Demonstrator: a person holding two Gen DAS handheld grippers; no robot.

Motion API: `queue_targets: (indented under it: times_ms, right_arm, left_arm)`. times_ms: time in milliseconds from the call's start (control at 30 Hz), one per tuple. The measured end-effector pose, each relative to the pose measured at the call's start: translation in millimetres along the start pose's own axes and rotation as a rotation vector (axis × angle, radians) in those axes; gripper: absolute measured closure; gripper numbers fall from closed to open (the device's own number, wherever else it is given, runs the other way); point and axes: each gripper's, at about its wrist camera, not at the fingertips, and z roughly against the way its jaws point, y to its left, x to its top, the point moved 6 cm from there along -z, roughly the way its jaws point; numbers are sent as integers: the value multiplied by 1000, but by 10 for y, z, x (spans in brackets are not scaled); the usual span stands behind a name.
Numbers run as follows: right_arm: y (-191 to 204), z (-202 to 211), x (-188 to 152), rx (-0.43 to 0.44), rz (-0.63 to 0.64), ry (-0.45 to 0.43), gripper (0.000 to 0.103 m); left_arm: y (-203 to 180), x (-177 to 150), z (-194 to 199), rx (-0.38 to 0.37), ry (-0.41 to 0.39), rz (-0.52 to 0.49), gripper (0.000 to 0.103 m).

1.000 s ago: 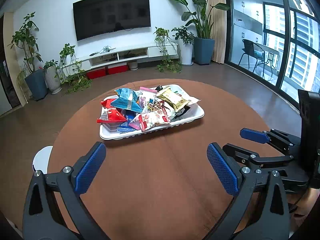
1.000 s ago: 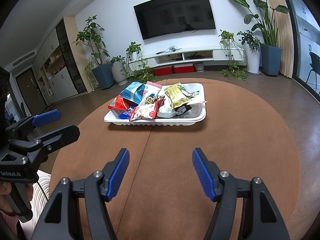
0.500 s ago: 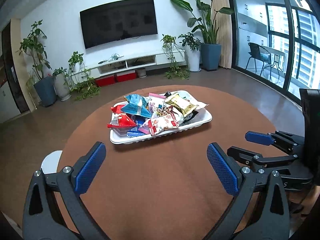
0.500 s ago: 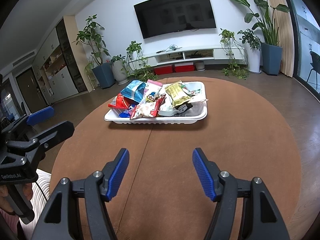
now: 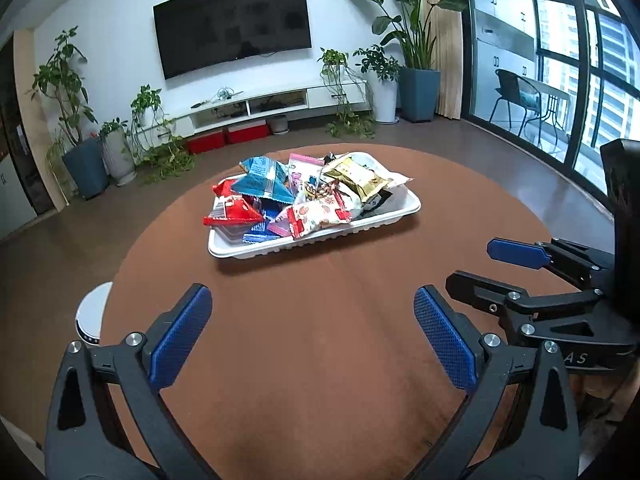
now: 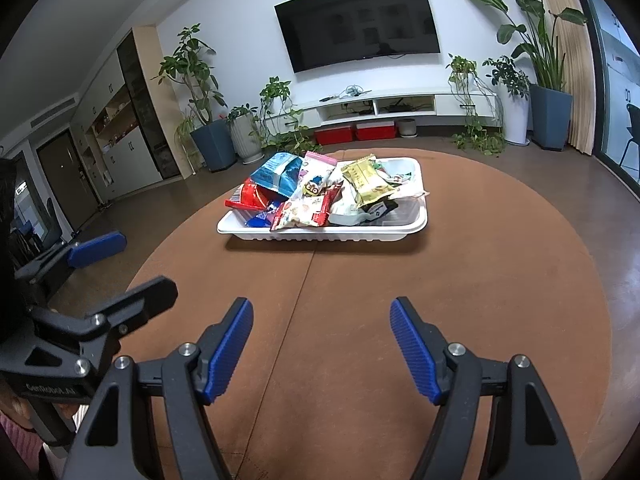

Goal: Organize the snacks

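A white tray (image 5: 312, 246) heaped with snack packets sits at the far middle of a round brown table (image 5: 320, 360). On the pile lie a blue packet (image 5: 262, 182), a gold packet (image 5: 354, 178) and a red packet (image 5: 232, 214). My left gripper (image 5: 312, 304) hovers open over bare table, well short of the tray. My right gripper (image 6: 322, 312) also hangs over bare table in front of the tray (image 6: 320, 236); its jaws are opening with nothing between them. Each gripper shows in the other's view: right gripper (image 5: 476, 266), left gripper (image 6: 140, 264).
A white round object (image 5: 94, 312) stands on the floor by the table's left edge. A striped sleeve (image 6: 20, 432) shows at the lower left. Beyond the table are a TV wall, a low white cabinet, potted plants and glass doors.
The right gripper's jaws have spread slightly wider. The left wrist view has shifted a little, and the tray and snacks lie as before.
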Motion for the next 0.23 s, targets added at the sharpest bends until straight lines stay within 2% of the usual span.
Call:
queue_targets:
  times_ms: [133, 233]
  right_arm:
    - [-8, 0, 6, 0, -6, -3, 29]
    - [-17, -3, -1, -2, -13, -2, 29]
  left_arm:
    - [29, -30, -27, 29, -1, 8, 1]
    - [72, -51, -85, 20, 18, 28, 1]
